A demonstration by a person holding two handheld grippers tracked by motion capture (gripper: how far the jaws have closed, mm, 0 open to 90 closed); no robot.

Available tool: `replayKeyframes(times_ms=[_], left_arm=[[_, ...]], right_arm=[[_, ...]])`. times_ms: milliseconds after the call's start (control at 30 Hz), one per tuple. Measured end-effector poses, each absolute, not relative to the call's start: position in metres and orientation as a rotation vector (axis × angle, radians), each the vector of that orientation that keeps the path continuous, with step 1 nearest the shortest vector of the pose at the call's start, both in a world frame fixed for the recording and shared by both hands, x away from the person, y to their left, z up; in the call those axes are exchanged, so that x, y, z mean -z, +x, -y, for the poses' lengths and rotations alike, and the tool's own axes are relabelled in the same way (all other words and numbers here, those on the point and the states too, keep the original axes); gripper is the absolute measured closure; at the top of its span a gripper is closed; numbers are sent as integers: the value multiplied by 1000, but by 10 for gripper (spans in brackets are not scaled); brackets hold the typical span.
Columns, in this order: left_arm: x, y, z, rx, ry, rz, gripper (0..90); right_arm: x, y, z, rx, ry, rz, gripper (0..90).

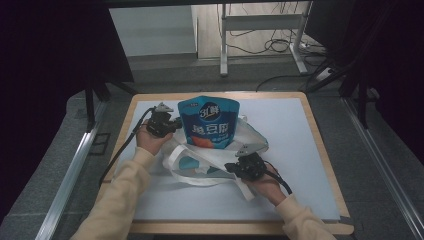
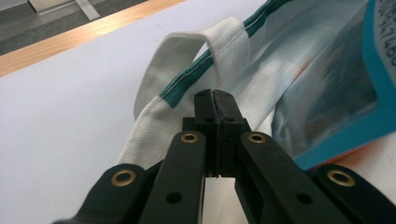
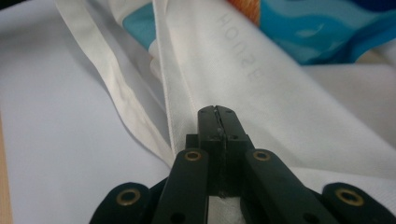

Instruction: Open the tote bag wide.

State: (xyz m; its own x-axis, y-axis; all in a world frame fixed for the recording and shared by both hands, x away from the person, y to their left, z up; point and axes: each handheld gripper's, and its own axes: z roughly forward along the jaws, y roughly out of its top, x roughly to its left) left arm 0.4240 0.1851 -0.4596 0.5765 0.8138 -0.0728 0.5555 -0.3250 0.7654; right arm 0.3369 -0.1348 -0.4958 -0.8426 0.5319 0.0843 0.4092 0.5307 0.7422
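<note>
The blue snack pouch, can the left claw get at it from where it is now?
Probably yes. The left claw sits right beside the blue snack pouch, nothing between them, but its jaws are shut on the white bag and must open first.

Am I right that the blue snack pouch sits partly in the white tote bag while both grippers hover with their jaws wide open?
Not quite: the jaws are shut on both the left gripper and the right gripper, as each gripper view shows. The blue snack pouch does sit partly in the white tote bag.
</note>
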Motion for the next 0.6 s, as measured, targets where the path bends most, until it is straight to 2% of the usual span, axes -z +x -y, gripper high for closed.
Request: replayKeyframes(times_ms=[267,600], left_arm=[[460,427,-186,-418,2028,-1106,900],[443,408,-197,-427,1960,-1055,900]], right_arm=[[508,331,131,-1164,798,-2635,890],[493,336,138,-1262,816,-2563,888]])
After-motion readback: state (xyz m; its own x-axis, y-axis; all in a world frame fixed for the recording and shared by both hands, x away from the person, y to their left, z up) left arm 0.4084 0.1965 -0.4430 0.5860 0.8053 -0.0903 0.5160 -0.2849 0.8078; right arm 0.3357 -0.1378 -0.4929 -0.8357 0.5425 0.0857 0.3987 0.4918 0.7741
